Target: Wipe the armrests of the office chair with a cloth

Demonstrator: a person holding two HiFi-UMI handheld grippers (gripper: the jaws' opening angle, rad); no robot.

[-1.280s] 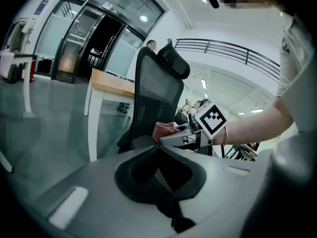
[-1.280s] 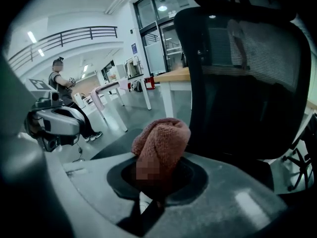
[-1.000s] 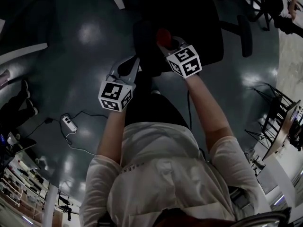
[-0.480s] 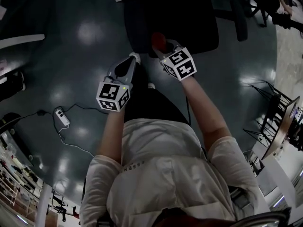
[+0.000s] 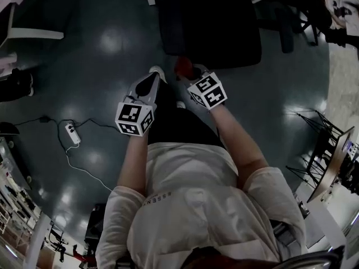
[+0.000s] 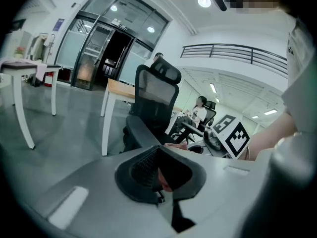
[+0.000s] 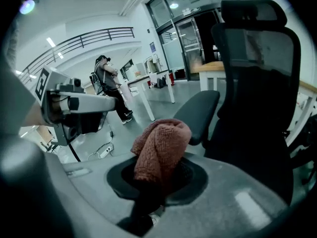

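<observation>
Short of the office chair (image 5: 210,21), on its near side, both tools are hovering over the floor (image 5: 95,55) and neither is touching the chair, so the step in hand is judged to be the approach, with wiping not yet begun. To the left, the left gripper (image 6: 161,173) is pointing toward the chair with its jaws pressed together. Nothing is clearly being held between them; a small reddish patch is showing in the gap, and what it is cannot be determined. Just to its right, the right gripper (image 7: 157,181) is pinching the cloth (image 7: 161,145) firmly between its jaws. The cloth is standing up out of the jaws as a bunched, folded wad of coarse, reddish-brown knit, and it is drooping slightly at the top. It is looking soft and bulky rather than flat, and no part of it is spreading out as a wiping face. Farther right, the chair's near armrest (image 7: 198,114) is lying just beyond the cloth, apart from it; it is showing as a smooth dark pad, gently curved. The next move is judged to call for carrying the wad forward and down onto that pad, pressing lightly, then drawing it along the pad's length. The left gripper is appearing free to steady the chair against swivelling.
</observation>
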